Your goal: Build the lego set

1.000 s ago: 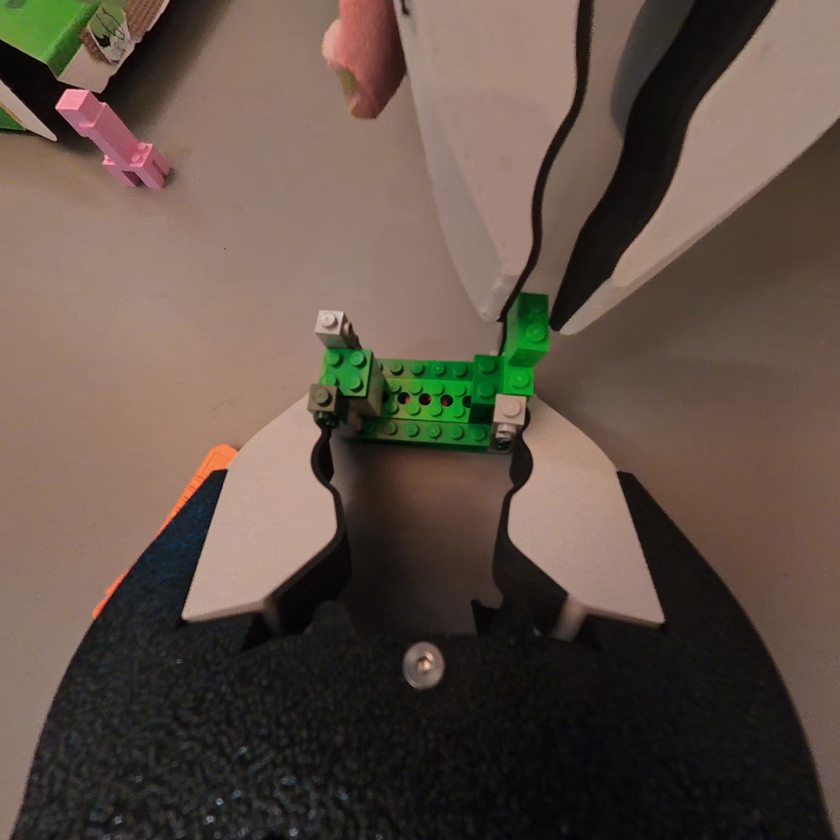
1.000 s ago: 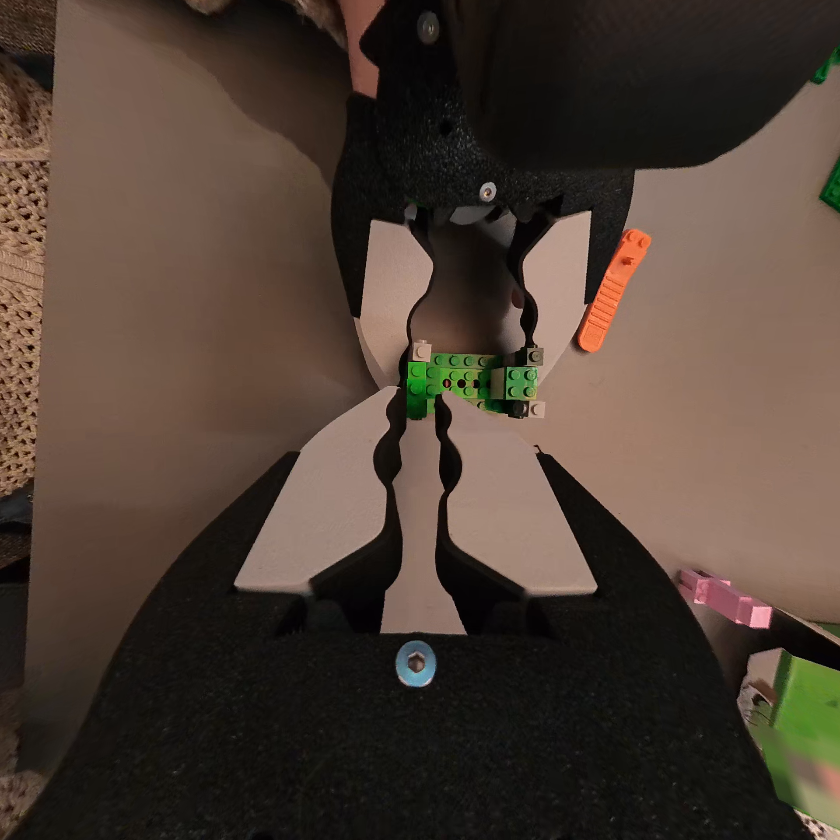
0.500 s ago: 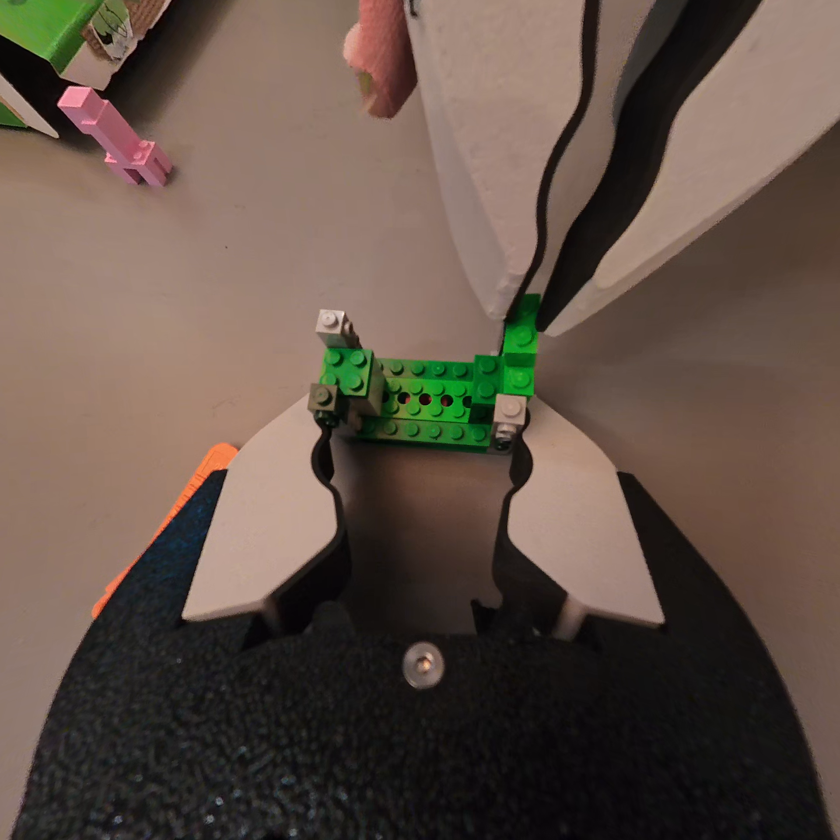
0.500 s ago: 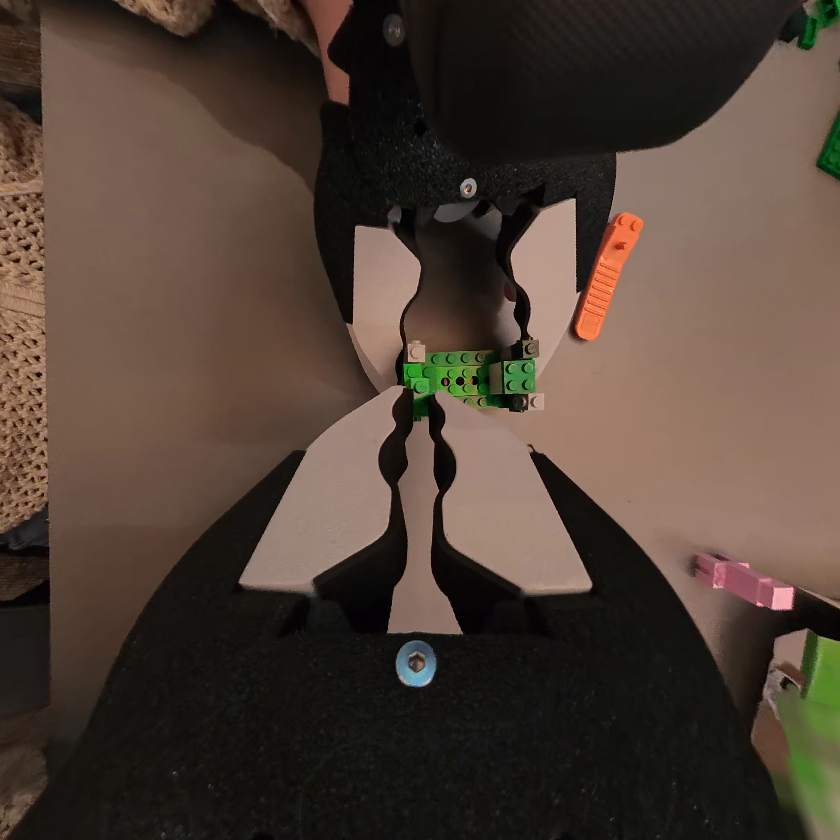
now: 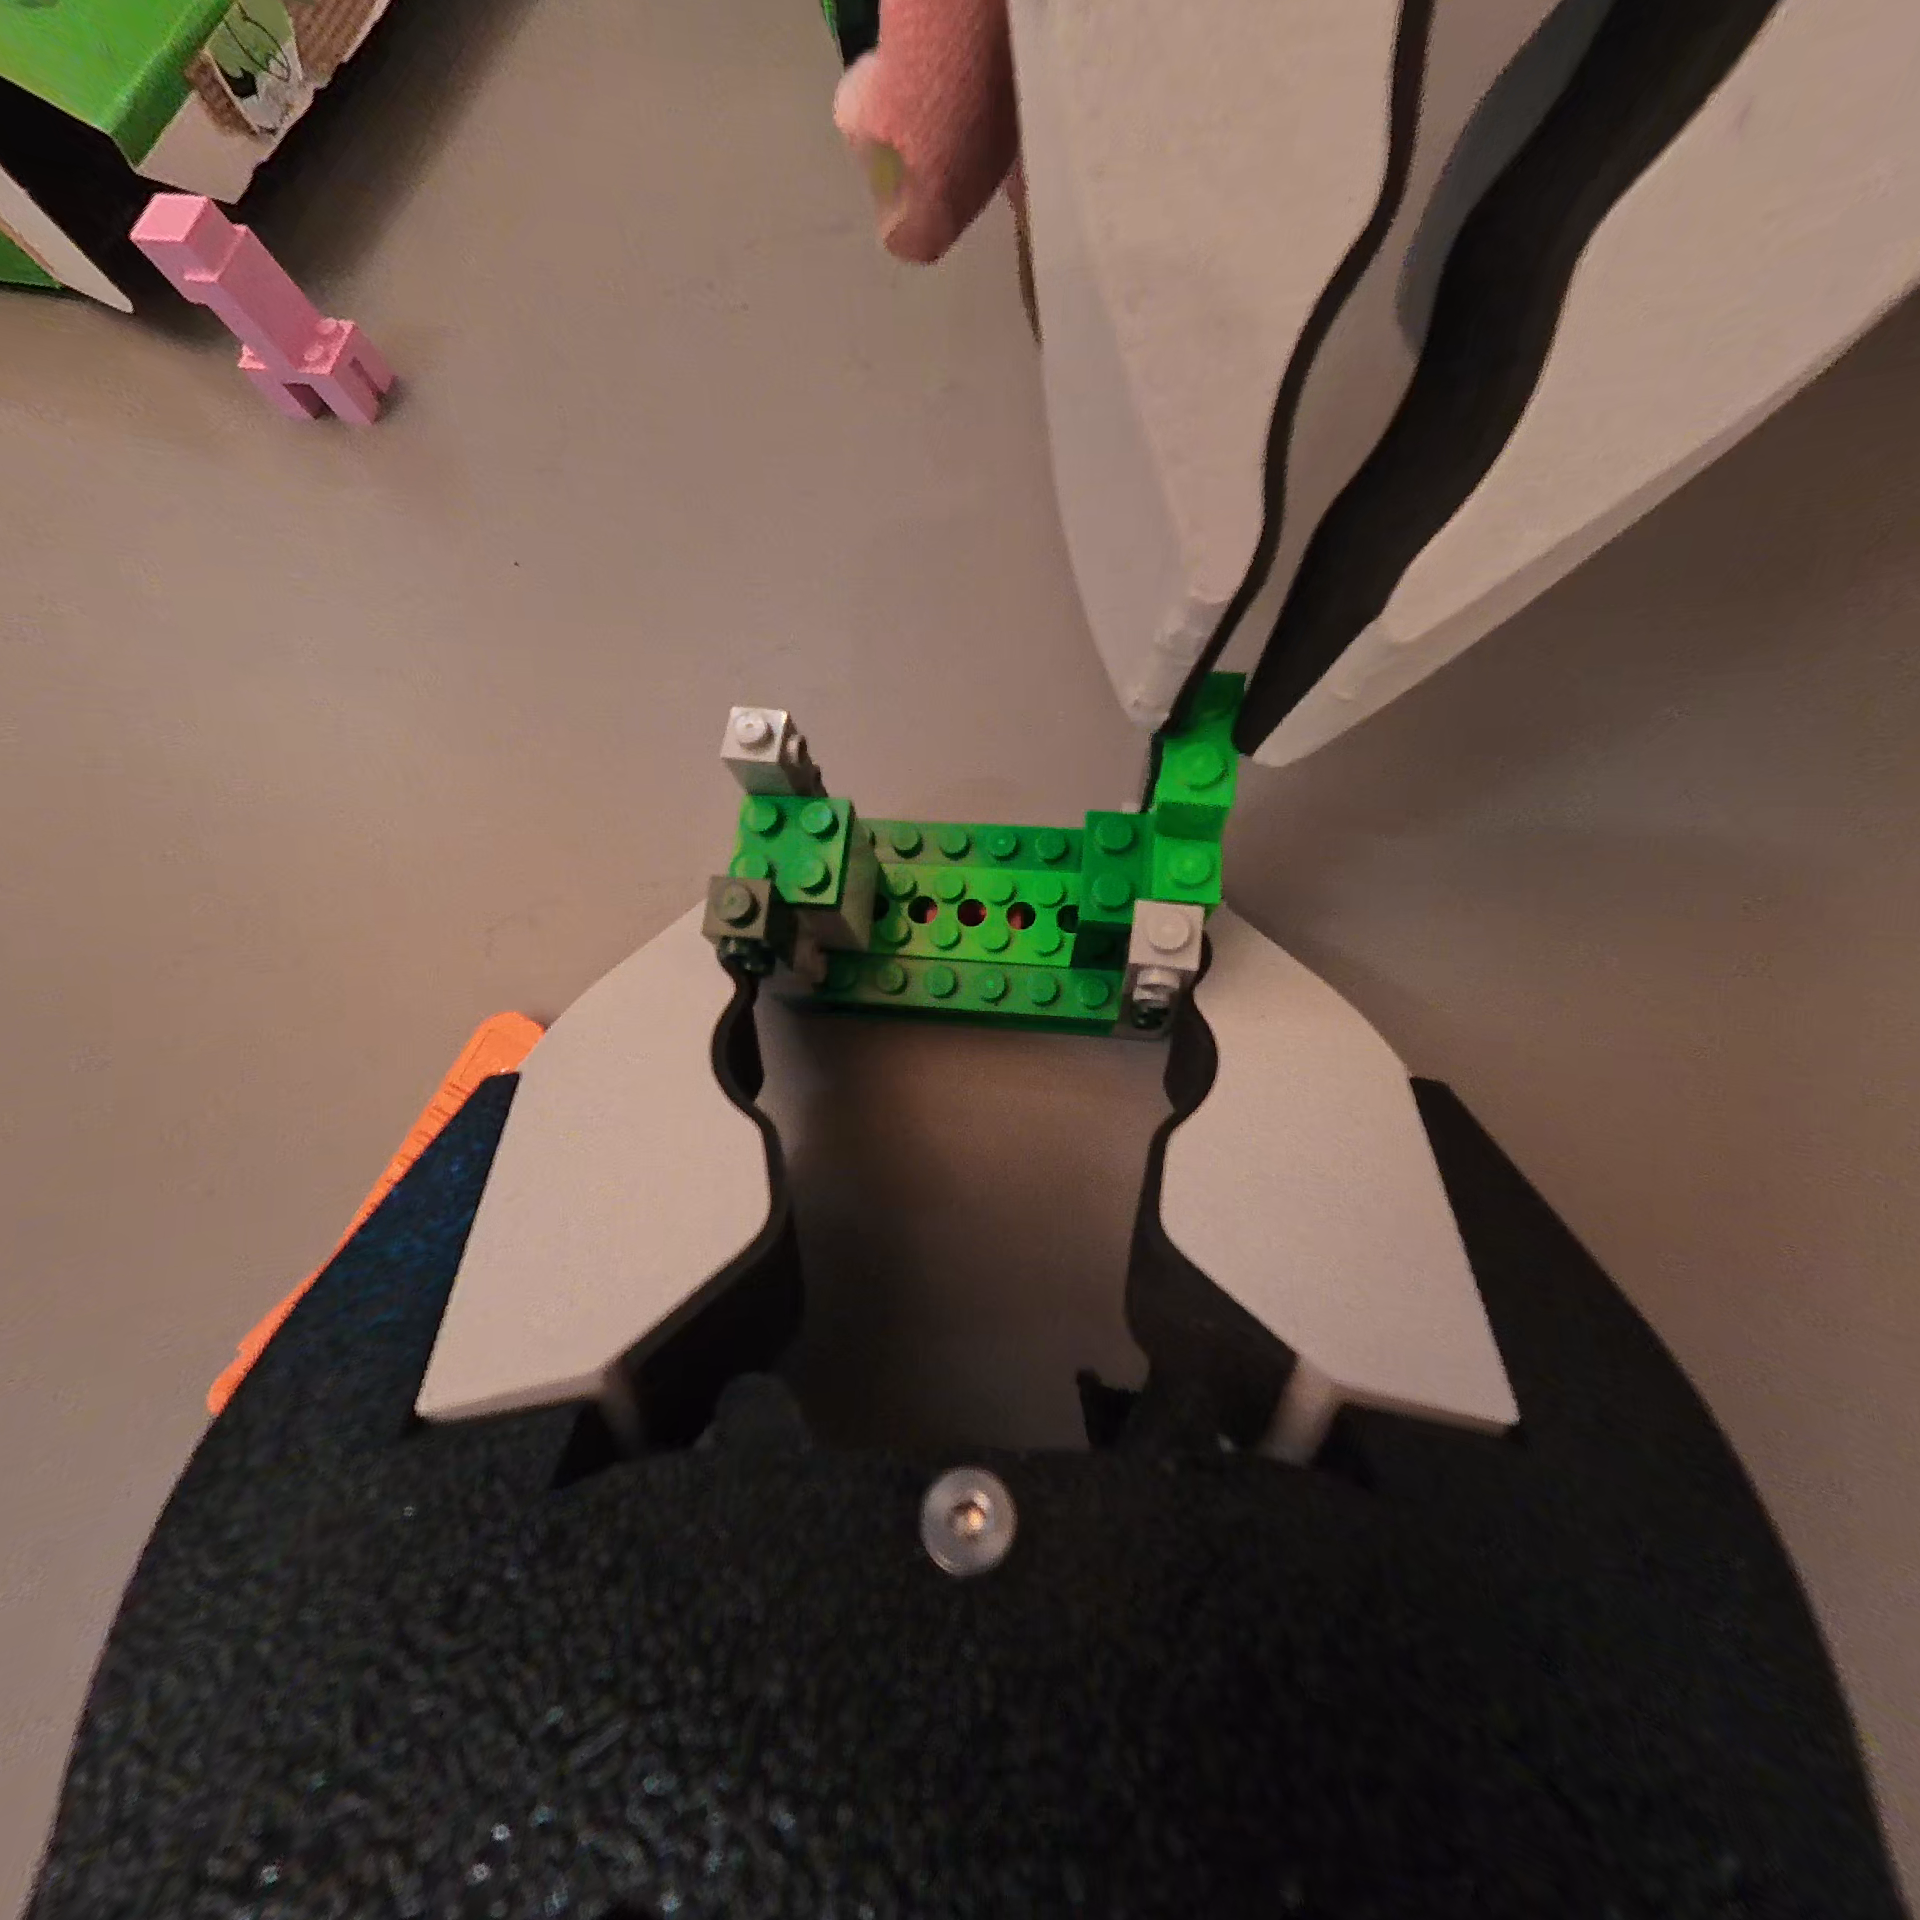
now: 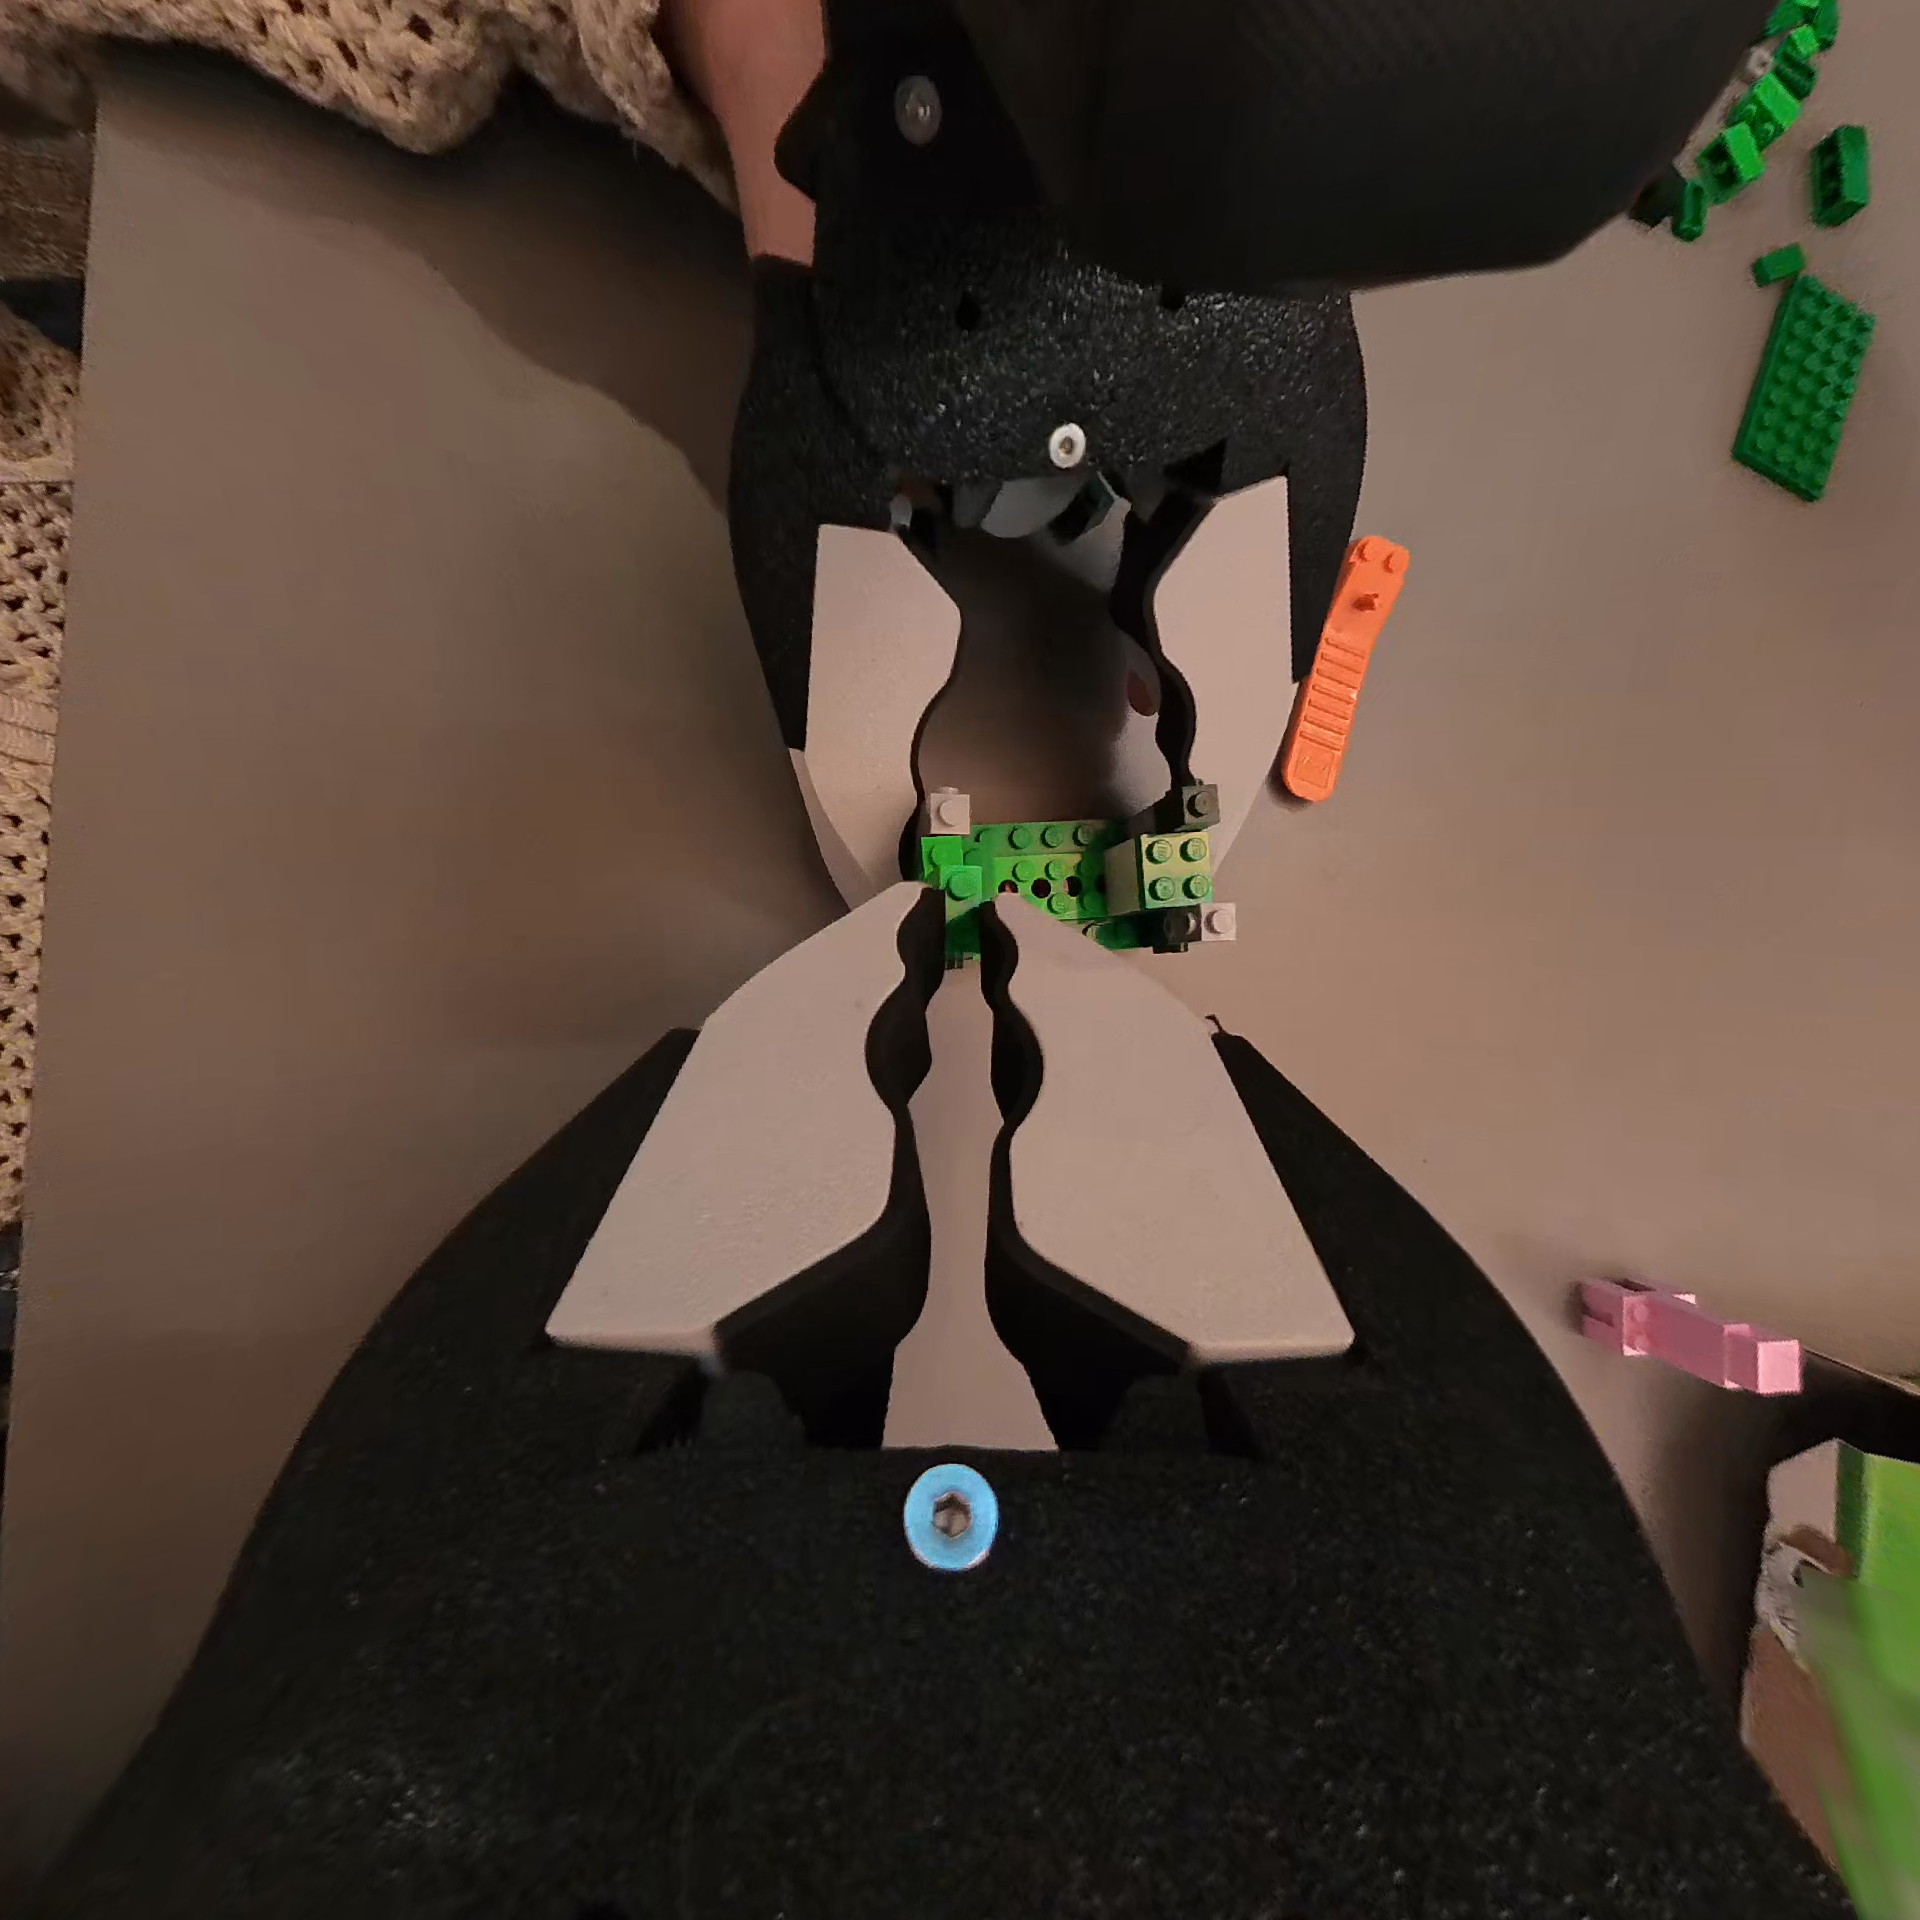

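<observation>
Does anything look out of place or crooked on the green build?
Nothing stands out. The green build sits level between the left claw tips, and the right claw grips its corner brick.

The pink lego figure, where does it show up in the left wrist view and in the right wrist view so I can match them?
Left wrist view: pink lego figure lies upper left on the table, near the green box.
Right wrist view: it lies at the right edge, below the middle, above that box.
Shared landmark: the green lego build at the centre, between both claws.
</observation>
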Tool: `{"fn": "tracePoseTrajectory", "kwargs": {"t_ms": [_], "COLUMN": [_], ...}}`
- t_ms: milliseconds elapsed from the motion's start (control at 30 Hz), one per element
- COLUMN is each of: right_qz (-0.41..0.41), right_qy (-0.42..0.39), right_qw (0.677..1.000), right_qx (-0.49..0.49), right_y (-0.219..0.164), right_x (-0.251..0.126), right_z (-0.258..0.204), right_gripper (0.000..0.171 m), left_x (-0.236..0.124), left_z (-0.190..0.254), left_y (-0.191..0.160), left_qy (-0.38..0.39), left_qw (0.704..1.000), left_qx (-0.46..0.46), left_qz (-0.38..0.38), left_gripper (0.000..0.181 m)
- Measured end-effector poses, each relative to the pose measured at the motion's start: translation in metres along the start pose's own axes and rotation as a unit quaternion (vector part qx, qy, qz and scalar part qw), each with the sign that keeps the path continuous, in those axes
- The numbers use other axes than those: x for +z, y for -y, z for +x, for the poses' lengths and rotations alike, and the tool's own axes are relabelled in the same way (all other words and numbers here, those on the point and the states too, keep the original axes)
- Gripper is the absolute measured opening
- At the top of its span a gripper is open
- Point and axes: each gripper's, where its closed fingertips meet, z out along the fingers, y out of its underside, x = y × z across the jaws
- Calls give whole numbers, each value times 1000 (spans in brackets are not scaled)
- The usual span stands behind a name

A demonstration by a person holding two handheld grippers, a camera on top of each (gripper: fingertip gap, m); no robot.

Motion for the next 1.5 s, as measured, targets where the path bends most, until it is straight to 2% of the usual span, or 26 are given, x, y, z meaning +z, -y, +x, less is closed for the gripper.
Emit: {"fn": "tracePoseTrajectory", "kwargs": {"t_ms": [33,1333,1500], "right_qz": [-1,1,16], "right_qy": [0,-9,-25], "right_qw": [1000,1000,1000], "right_qx": [-3,-26,6], "right_y": [0,-5,-16], "right_x": [0,-6,-5], "right_z": [0,-1,15], "right_gripper": [6,11,11], "left_x": [0,0,0], "left_z": [0,1,1], "left_y": [0,0,-1], "left_qy": [0,-2,-1], "left_qw": [1000,1000,1000], "left_qx": [0,-2,-1], "left_qz": [0,-1,0], "left_gripper": [77,77,77]}}
